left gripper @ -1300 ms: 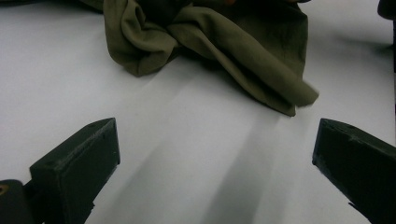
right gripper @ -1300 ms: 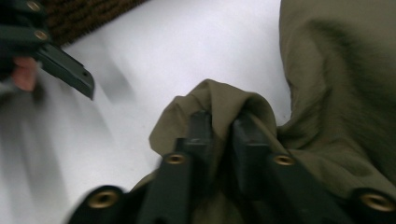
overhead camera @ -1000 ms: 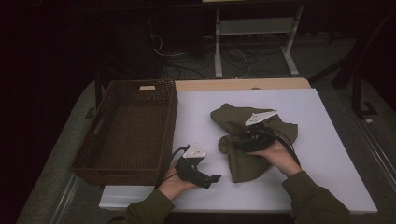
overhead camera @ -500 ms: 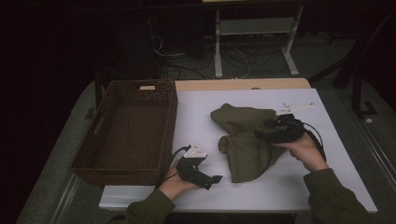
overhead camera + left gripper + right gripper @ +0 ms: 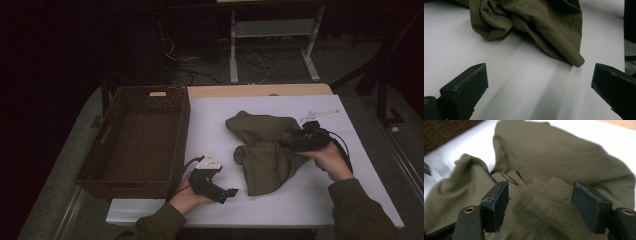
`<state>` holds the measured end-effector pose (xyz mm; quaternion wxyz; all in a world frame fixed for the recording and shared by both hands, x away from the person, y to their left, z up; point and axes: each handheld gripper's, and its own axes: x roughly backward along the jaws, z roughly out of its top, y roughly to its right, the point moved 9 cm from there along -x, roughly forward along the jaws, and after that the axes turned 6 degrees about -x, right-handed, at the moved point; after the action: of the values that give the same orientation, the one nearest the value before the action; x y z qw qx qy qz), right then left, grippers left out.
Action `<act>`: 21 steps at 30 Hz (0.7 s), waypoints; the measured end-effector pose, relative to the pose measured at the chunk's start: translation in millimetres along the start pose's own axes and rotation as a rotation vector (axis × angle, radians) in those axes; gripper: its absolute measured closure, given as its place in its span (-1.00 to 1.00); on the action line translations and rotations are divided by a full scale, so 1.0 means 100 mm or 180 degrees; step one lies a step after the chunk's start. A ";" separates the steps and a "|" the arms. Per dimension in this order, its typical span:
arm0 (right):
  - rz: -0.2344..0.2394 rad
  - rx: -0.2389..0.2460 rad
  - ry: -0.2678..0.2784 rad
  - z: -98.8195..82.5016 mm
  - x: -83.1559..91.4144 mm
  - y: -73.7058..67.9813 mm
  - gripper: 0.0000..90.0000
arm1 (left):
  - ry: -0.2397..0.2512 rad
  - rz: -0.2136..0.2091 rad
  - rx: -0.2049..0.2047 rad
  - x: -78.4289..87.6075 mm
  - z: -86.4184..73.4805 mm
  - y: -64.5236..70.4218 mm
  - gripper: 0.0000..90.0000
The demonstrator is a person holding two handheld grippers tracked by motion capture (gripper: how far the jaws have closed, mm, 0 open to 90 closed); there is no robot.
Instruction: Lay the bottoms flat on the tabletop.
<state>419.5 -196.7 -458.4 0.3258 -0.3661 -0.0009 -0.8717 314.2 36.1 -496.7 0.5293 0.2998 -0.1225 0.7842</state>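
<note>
1. The right tongs (image 5: 292, 143) are over the right side of the green cloth (image 5: 265, 150). Their jaws have just been opening. In the right gripper view the cloth (image 5: 544, 202) lies under and between the two jaws, but the pads do not press on it. So the right tongs are let go, not holding.

2. The left tongs (image 5: 227, 192) rest low on the desk at about 7 o'clock from the cloth. Their jaws stand wide apart with nothing between them. In the left gripper view a corner of the cloth (image 5: 574, 60) lies a little way ahead of them.

3. I think the job now is to get a fresh hold on the cloth. To do it well, pick one edge or one fold, not a thick bunch. Push the jaws down around it, then squeeze. Too much cloth may slip out.

4. The left tongs could help by taking the near corner, so the cloth can be pulled flat.

5. The cloth lies crumpled near the middle of the white desk (image 5: 215, 125), a bit to the right.

6. A brown woven basket (image 5: 140, 100) sits at 9 o'clock from the cloth. Nothing shows inside it.

7. The room behind, at 12 o'clock, is dark. A metal stand (image 5: 272, 35) and loose cables (image 5: 200, 65) are on the floor there.
</note>
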 end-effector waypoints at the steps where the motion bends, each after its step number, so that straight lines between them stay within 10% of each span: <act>1: -0.0018 0.0007 -0.0043 -0.02 -0.04 0.00 -0.34 | 0.0003 -0.0001 0.0005 0.00 0.00 0.00 -1.00; 21: -0.0032 -0.0056 -0.0154 -0.14 0.00 0.12 0.94 | -0.0009 -0.0024 0.0001 -0.01 0.00 0.00 -1.00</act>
<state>417.3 -209.6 -471.7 0.3180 -0.3899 -0.0029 -0.8642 314.5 35.6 -497.1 0.5320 0.3014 -0.1221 0.7818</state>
